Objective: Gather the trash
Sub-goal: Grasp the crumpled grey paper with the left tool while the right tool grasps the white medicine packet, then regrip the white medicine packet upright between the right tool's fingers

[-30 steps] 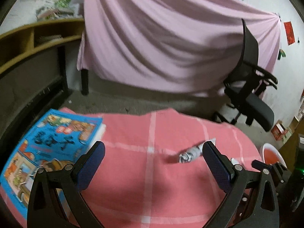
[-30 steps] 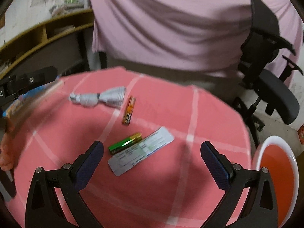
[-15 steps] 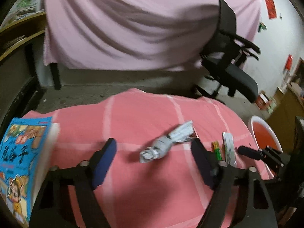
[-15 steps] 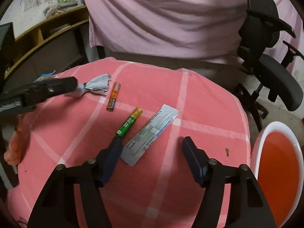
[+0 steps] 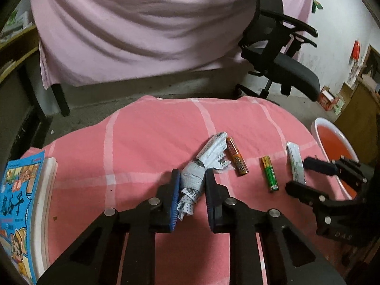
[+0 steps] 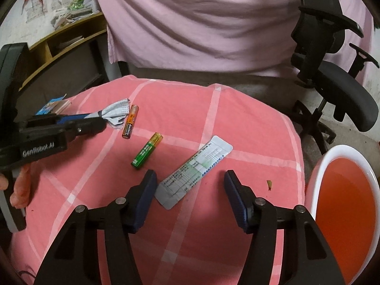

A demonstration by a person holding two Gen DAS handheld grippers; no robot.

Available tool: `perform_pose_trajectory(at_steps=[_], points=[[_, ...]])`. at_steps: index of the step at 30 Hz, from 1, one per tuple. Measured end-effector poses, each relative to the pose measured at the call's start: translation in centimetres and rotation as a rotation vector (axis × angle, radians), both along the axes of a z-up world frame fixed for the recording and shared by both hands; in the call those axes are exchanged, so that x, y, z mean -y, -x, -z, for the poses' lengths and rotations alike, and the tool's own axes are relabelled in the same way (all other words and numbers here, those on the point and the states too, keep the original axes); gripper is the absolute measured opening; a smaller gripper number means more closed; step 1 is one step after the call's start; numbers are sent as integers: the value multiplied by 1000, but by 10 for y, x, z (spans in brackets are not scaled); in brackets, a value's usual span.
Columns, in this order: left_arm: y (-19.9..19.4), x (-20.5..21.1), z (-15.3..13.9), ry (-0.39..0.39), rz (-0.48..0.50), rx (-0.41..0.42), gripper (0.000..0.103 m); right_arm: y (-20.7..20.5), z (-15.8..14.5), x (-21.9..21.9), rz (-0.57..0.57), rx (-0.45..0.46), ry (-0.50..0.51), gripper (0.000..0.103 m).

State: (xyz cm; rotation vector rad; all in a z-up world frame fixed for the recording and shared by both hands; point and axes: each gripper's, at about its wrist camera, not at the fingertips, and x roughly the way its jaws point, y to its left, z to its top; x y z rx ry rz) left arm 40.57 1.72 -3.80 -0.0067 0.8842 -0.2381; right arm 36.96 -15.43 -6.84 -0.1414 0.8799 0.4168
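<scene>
A crumpled wad of printed paper [image 5: 201, 166] lies on the pink checked tablecloth [image 5: 142, 147]. My left gripper [image 5: 191, 174] is shut on the wad; it also shows in the right wrist view [image 6: 99, 116] with the paper [image 6: 117, 110] sticking out. An orange battery [image 5: 237, 159] [image 6: 130, 124], a green battery [image 5: 269, 173] [image 6: 147, 150] and a flat silver blister strip [image 6: 193, 172] [image 5: 295, 163] lie to its right. My right gripper [image 6: 190, 178] is open, straddling the near end of the strip.
A white bin with an orange liner [image 6: 349, 197] [image 5: 332, 140] stands off the table's right edge. A blue picture book [image 5: 19, 204] lies at the left. A black office chair [image 6: 332, 71] and a pink-draped table [image 5: 142, 23] stand behind.
My left gripper moved forward and right and closed on the paper wad. My right gripper came down over the blister strip and narrowed its opening.
</scene>
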Motion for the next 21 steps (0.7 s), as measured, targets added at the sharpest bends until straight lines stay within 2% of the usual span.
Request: perform_pose_trajectory(at_steps=[4,5,6,7,9,12,17,21], points=[[7,12,3,-46,8,11,16,-4,2,-6,4,10,31,57],[9,14,4,-52,6,12,16,-3,2,-7,0,12,39,53],[11,16,5,-53,2,12,16,-3,3,-9,-12,13,44,43],[14,17,5,-49,-3,13,16,-2,3,-11,-20,19,50,39],[19,19,5,-39,-8,19,16,1,3,-12,-36,28,58,23],[29,20,2,-26,-17,47,15,6,3,-14,-53,39,68,10],[42,21,-4,12,-34,91,15,13,-3,-11,-57,86,50,6],[51,20,-11,44,-59,142,15,26,-14,-8,-68,175,21,6]])
